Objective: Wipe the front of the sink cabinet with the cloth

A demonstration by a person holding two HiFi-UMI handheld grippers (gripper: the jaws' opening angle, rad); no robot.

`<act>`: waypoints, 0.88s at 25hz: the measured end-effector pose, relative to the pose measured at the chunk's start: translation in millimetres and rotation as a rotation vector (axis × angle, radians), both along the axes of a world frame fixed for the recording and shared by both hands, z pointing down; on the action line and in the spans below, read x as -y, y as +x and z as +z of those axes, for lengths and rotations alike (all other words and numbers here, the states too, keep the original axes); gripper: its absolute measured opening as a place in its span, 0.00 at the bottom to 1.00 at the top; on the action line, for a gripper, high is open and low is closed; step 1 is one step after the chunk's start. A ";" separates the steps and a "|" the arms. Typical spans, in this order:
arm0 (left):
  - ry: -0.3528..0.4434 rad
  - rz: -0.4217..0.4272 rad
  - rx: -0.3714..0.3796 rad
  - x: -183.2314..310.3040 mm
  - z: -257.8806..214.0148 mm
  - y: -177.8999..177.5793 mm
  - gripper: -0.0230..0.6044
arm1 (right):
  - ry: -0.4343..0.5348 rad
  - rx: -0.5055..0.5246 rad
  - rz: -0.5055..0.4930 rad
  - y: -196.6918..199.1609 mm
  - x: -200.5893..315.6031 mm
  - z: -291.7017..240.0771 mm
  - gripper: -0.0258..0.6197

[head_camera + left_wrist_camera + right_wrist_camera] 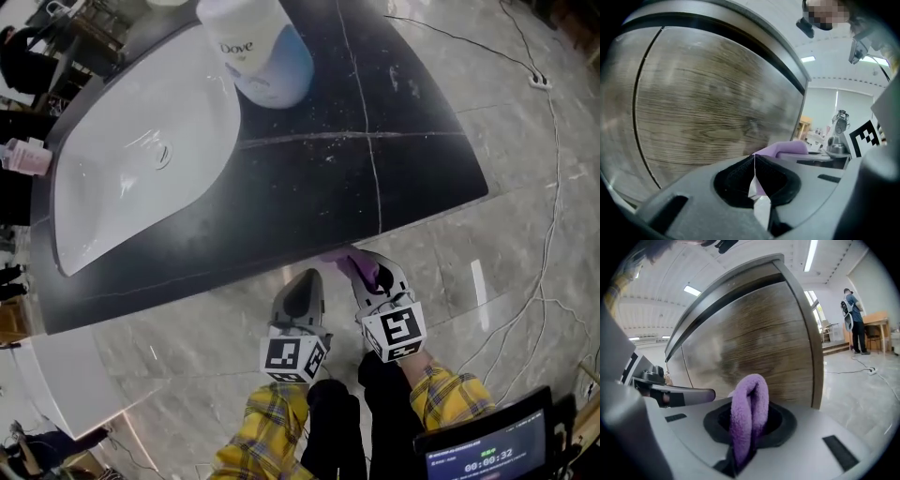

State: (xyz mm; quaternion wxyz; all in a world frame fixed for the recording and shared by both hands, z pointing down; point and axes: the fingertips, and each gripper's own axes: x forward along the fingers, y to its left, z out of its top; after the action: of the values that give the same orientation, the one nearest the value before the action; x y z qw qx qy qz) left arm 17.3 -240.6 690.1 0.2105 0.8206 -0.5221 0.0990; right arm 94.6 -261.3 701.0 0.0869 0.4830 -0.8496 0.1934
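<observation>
Cloth (749,416), purple and fluffy, is folded into a loop and pinched tight between the jaws of the right gripper (746,430). The loop pokes up toward the wood-grain front of the sink cabinet (759,343), close to the panel, though I cannot tell if it touches. Left gripper (753,161) sits right alongside, jaws pressed together with nothing gripped, facing the same panel. From above, both grippers hang just under the edge of the dark surface (375,122), over the marble floor (525,187). Up top sit the white sink (103,159) and a big white-and-blue bottle (262,47).
</observation>
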 end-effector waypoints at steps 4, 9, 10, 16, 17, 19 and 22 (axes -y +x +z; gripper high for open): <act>0.006 0.039 0.007 7.8 4.1 20.1 0.05 | 0.010 -0.007 0.026 22.0 7.8 4.6 0.11; -0.001 0.075 0.018 11.6 9.7 39.7 0.05 | 0.007 -0.006 0.092 53.1 16.6 9.1 0.11; -0.005 0.083 0.019 11.8 11.7 44.4 0.05 | 0.005 -0.008 0.104 59.2 17.2 10.0 0.11; -0.019 0.125 0.000 13.8 17.4 78.5 0.05 | -0.004 -0.018 0.152 91.3 19.2 13.8 0.11; -0.019 0.136 -0.004 14.1 17.1 84.3 0.05 | -0.005 -0.020 0.161 95.9 19.4 14.9 0.11; -0.016 0.160 -0.012 14.5 14.7 95.0 0.05 | -0.010 -0.024 0.184 106.0 19.6 16.9 0.11; -0.010 0.204 -0.016 10.8 7.8 106.1 0.05 | -0.024 -0.012 0.231 119.0 18.2 15.4 0.11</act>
State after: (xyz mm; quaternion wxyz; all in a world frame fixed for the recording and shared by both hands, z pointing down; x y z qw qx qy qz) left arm 123.4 -251.4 697.9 0.2076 0.8692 -0.4336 0.1158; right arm 213.5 -279.5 716.5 0.0747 0.5775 -0.7855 0.2095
